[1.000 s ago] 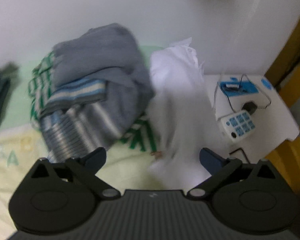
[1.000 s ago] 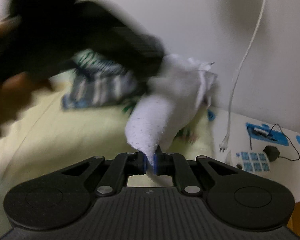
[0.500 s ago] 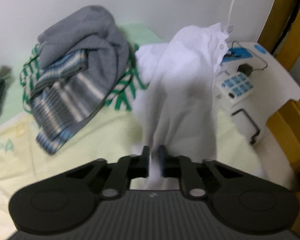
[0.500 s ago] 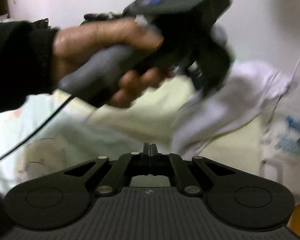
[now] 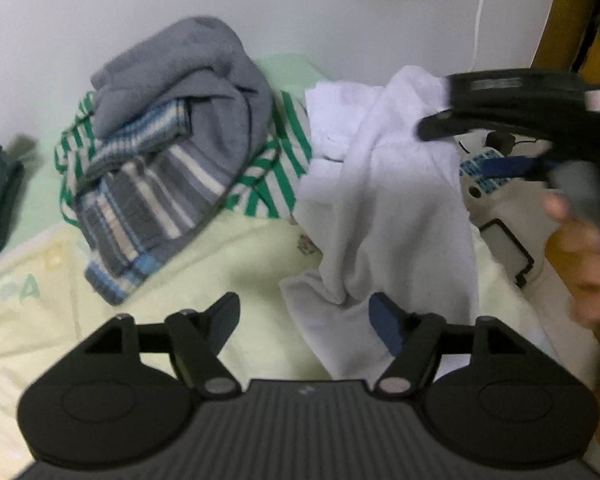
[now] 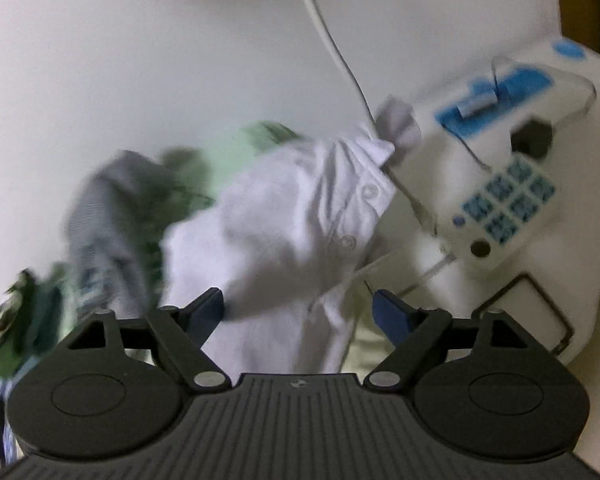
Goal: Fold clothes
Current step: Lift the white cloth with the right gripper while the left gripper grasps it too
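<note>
A pale yellow-green bed sheet (image 5: 228, 256) covers the bed and carries everything, running back to a white wall (image 5: 260, 8) at the far side. On the far left of the sheet lies a heap of clothes: a grey sweater (image 5: 188, 76) with blue and white striped bands on top of a green-and-white striped garment (image 5: 268, 184). Just right of that heap, touching it, the white shirt (image 5: 384, 208) lies crumpled in a loose mound, its near end trailing down toward the left gripper (image 5: 304, 320). The left gripper's fingers stand wide apart, holding nothing, with the near end of the shirt lying between and just beyond them. In the right wrist view the same white shirt (image 6: 292, 216) shows its button placket, buttons facing up, and the right gripper (image 6: 298, 310) hovers over its near part, fingers also spread wide and empty; whether they touch the cloth cannot be told. From the left wrist view the right gripper (image 5: 512, 120) appears blurred at the far right, above the shirt, with the person's hand (image 5: 588, 264) on its handle. To the right of the bed stands a white tabletop (image 6: 556, 264), bearing a white device with blue keys (image 6: 504, 208) and a thin white cable (image 6: 336, 48) hanging down the wall.
</note>
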A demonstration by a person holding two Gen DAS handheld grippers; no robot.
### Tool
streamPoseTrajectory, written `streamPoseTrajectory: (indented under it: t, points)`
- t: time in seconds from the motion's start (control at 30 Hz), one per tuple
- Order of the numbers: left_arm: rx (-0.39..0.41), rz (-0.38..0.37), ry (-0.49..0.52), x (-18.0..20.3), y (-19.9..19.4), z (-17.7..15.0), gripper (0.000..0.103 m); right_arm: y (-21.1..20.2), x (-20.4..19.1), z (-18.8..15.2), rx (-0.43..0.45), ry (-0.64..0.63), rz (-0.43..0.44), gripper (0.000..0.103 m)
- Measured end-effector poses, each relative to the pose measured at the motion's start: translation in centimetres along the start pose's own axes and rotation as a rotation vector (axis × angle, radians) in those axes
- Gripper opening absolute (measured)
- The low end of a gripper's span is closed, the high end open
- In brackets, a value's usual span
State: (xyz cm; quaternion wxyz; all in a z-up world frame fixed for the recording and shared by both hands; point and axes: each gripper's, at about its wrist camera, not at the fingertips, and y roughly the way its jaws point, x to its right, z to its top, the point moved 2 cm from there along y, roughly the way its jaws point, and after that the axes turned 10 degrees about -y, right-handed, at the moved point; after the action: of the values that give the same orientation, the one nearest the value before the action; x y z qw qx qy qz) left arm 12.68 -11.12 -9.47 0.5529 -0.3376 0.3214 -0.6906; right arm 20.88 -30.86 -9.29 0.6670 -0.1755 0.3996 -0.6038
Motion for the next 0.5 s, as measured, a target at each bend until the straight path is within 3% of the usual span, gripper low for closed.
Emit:
streamPoseTrajectory:
  t: [0.03, 0.07, 0.1, 0.17, 0.27, 0.43, 0.5]
  points:
    - [-0.004, 0.003, 0.002, 0.1, 0.1, -0.1, 0.075, 0.9, -0.2, -0.2, -0.016, -0.009, 0.015, 0.068]
    - [-0.009, 0.001, 0.003, 0.2, 0.1, -0.3, 0.066, 1.3, -0.5, -0.4, -0.035, -0.017, 0.034, 0.037]
    - [-0.015, -0.004, 0.002, 0.1, 0.0, -0.4, 0.054, 1.2, -1.0, -0.6, -0.036, -0.029, 0.038, 0.032]
    - [-0.026, -0.014, -0.001, 0.0, -0.2, -0.7, 0.039, 0.0, -2.5, -0.7, 0.003, -0.092, 0.059, 0.02]
    - [-0.024, -0.004, -0.029, -1.2, -1.1, -1.6, 0.039, -2.7, -5.4, -0.7, 0.065, -0.191, 0.135, 0.017]
    - [0.019, 0.071, -0.061, -5.3, -4.4, -4.0, 0.05, -8.3, -11.9, -2.8, 0.142, -0.391, 0.326, 0.016]
    - [0.043, 0.083, -0.078, -7.4, -6.5, -4.9, 0.06, -10.5, -14.9, -4.5, 0.156, -0.475, 0.412, 0.016]
